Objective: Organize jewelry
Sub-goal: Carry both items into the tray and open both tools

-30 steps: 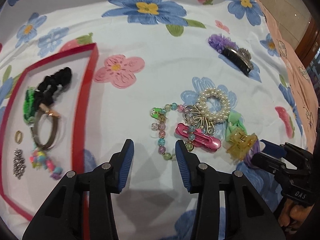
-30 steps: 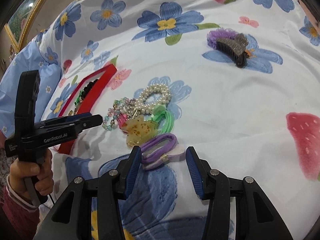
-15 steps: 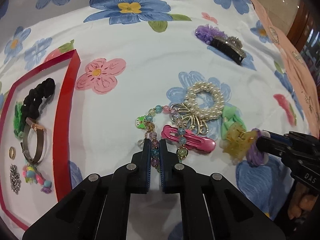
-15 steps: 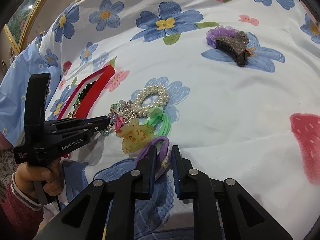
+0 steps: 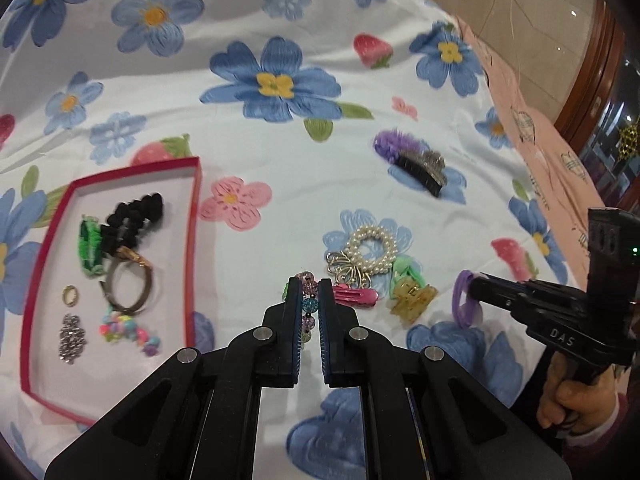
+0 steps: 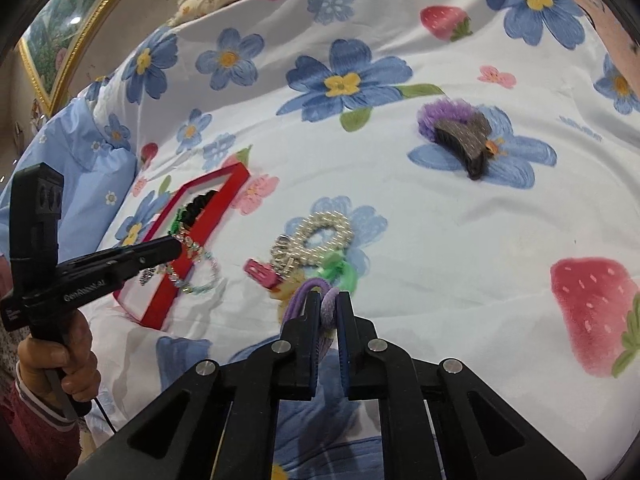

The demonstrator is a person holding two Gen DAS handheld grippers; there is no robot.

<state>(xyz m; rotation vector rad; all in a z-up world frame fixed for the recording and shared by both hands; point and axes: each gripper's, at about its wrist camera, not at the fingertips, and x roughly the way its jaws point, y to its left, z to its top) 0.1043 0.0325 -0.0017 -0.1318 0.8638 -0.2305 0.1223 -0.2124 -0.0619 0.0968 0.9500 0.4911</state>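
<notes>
Left hand-held gripper (image 5: 310, 300) clamps beaded bracelet (image 5: 308, 305) beside red tray (image 5: 192, 240) edge.

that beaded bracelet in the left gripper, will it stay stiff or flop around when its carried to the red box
Probably floppy: in the right wrist view the beaded bracelet hangs from the left gripper as a loose, sagging loop. It looks light, since a pinch on a few beads holds it. The dangling part may swing and could catch the red box rim.

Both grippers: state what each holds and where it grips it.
Left gripper pinches the beaded bracelet across its strand. Right gripper pinches the purple hair tie across its band.
</notes>
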